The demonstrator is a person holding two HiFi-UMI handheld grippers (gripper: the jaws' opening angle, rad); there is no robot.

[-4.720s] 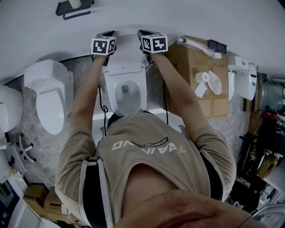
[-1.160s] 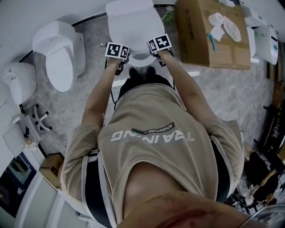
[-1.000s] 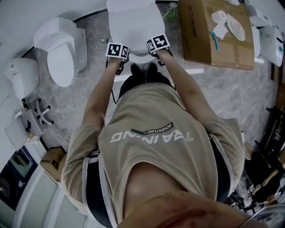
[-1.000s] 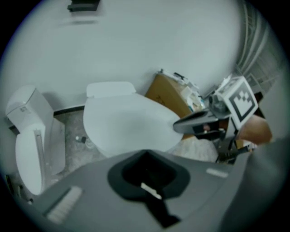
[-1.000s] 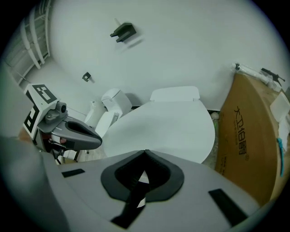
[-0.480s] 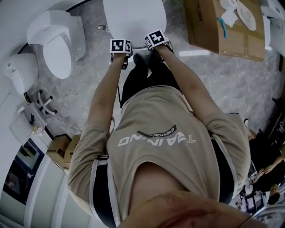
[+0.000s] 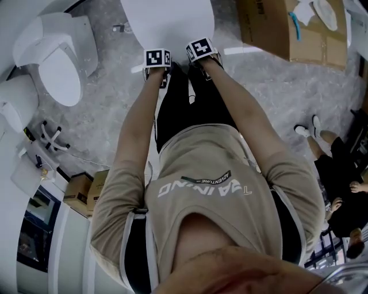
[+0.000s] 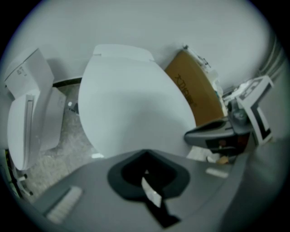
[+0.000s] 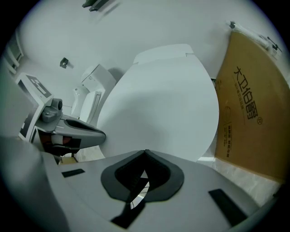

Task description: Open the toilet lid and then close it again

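Toilet lid lies shut just ahead of both jaw pairs. Left gripper and right gripper have jaws pressed together, empty. Only the right gripper view shows the cardboard box crowding the lid's right edge. The left gripper view shows a second toilet left of the jaws, with open floor between.

Toilet lid stood up against the wall with the bowl showing 4.7 s ago; now it's down flat. Left gripper and right gripper went from the raised lid's top edge to its front edge. The view pulled back: the toilet is now cut by the top border, the cardboard box sits in the top right corner, and another person's shoes have appeared at the right.
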